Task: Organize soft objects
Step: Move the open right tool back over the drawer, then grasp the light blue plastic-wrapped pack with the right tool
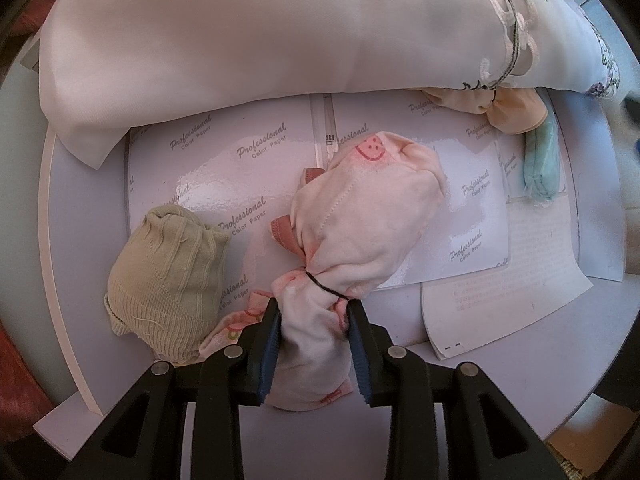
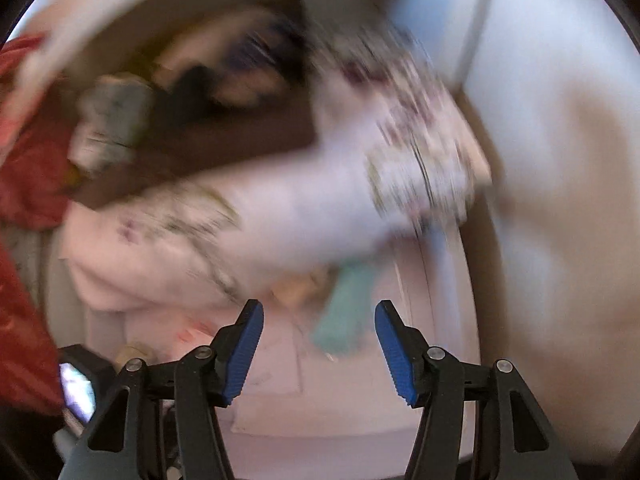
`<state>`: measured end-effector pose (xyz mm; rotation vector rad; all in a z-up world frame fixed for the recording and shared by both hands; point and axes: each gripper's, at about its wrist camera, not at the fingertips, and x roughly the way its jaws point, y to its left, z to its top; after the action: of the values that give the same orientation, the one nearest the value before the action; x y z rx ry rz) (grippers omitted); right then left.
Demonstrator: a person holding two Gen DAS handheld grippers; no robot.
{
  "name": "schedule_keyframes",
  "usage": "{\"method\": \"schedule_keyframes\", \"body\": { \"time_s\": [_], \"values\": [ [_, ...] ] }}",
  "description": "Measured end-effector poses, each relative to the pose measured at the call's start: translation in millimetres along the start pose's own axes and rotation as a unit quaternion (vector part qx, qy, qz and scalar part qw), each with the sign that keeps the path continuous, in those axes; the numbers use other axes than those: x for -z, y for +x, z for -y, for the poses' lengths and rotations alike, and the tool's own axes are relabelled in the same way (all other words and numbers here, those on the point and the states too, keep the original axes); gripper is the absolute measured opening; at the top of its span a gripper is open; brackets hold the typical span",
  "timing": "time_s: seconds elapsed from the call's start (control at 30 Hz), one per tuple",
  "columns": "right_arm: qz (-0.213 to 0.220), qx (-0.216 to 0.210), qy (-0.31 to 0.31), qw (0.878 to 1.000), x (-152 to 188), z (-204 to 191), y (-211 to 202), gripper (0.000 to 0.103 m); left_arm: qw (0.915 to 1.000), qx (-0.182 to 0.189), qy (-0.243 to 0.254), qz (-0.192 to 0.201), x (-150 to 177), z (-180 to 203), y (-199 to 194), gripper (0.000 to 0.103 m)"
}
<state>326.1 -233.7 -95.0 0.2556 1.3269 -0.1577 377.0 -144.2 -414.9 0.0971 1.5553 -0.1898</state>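
Note:
A pink cloth bundle (image 1: 360, 216) with a smiley print, tied with a black band, lies on glossy paper sheets (image 1: 224, 168) on a round white table (image 1: 520, 380). My left gripper (image 1: 314, 320) points straight down and is shut on the bundle's loose tail below the band. A beige knitted sock ball (image 1: 168, 276) sits just left of it. The right wrist view is blurred. There my right gripper (image 2: 320, 320) is open with nothing between its pads, above a teal soft item (image 2: 344, 312) that also shows in the left wrist view (image 1: 542, 164).
A large white cloth (image 1: 260, 40) with embroidered trim covers the far half of the table. A peach bundle (image 1: 516, 112) lies under its right edge. Red fabric (image 2: 24, 160) hangs at the left and a dark brown surface (image 2: 224, 136) lies beyond the floral white cloth (image 2: 280, 216).

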Motion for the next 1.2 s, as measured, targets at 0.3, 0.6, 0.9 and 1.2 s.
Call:
{"method": "schedule_keyframes", "body": {
  "time_s": [0.3, 0.6, 0.9, 1.2],
  "values": [
    [-0.061, 0.011, 0.043, 0.997, 1, 18, 57, 0.059, 1.0000, 0.003, -0.003, 0.002, 1, -2, 0, 0.032],
    [-0.059, 0.000, 0.043, 0.997, -14, 12, 73, 0.059, 1.0000, 0.007, -0.005, 0.005, 3, -5, -2, 0.032],
    [-0.072, 0.008, 0.043, 0.996, -20, 9, 98, 0.052, 0.9999, 0.013, -0.008, 0.007, 6, -10, -5, 0.032],
    [-0.113, 0.034, 0.009, 0.993, -17, -1, 109, 0.023, 0.9999, 0.011, -0.005, 0.005, 4, -10, -5, 0.032]
  ]
}}
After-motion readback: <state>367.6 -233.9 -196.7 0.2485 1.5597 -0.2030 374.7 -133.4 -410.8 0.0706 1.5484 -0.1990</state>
